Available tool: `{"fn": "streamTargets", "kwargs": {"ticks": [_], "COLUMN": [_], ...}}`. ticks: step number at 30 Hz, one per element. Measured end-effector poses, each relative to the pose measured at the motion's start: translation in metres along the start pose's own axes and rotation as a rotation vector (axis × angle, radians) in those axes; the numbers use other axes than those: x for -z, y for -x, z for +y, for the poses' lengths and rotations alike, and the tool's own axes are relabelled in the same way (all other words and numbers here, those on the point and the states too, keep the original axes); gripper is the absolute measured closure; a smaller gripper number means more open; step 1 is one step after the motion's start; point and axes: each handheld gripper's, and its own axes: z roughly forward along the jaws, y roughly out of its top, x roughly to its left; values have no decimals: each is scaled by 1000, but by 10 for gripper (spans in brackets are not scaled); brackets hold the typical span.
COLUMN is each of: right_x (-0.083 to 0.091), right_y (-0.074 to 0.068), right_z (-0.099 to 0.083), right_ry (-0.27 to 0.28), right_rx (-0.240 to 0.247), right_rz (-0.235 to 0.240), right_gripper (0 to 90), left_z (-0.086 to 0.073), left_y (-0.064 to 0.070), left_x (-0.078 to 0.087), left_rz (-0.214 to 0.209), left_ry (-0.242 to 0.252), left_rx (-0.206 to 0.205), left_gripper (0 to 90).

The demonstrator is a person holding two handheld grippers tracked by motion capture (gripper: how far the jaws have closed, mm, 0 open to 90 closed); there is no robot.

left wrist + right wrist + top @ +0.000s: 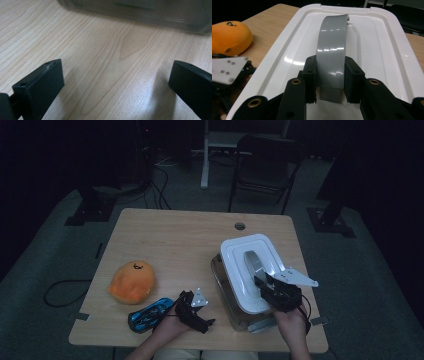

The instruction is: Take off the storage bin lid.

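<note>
Right gripper clenched on the grey handle of the white lid, near the handle's near end. Lid resting askew on the clear bin at the table's right side, long axis running away from the person, tilted slightly leftward. Left gripper released, jaws wide over bare wood beside the bin

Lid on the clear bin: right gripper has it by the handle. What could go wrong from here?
1. The right gripper pinches only the near end of the grey handle; the white lid may tilt or slip.
2. The lid sits skewed on the clear bin, so an edge may catch and drag the bin.
3. The left gripper is open on bare table, not bracing the bin.
</note>
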Motion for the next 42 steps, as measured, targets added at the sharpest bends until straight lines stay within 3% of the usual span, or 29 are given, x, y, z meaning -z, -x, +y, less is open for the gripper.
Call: {"fn": "streamTargets", "kwargs": {"ticks": [24, 31, 42], "right_x": [-23, -30, -53], "right_y": [64, 92, 133], "right_z": [32, 41, 27], "right_ry": [11, 9, -20], "right_rx": [-54, -81, -132], "right_rz": [-103, -150, -215], "right_gripper": [675, 676, 675], "left_z": [0, 0, 0], "left_y": [0, 0, 0], "left_x": [0, 0, 0], "left_rz": [0, 1, 0], "left_ry": [-1, 0, -2], "left_rx": [-1, -1, -2], "left_gripper": [5, 5, 5]}}
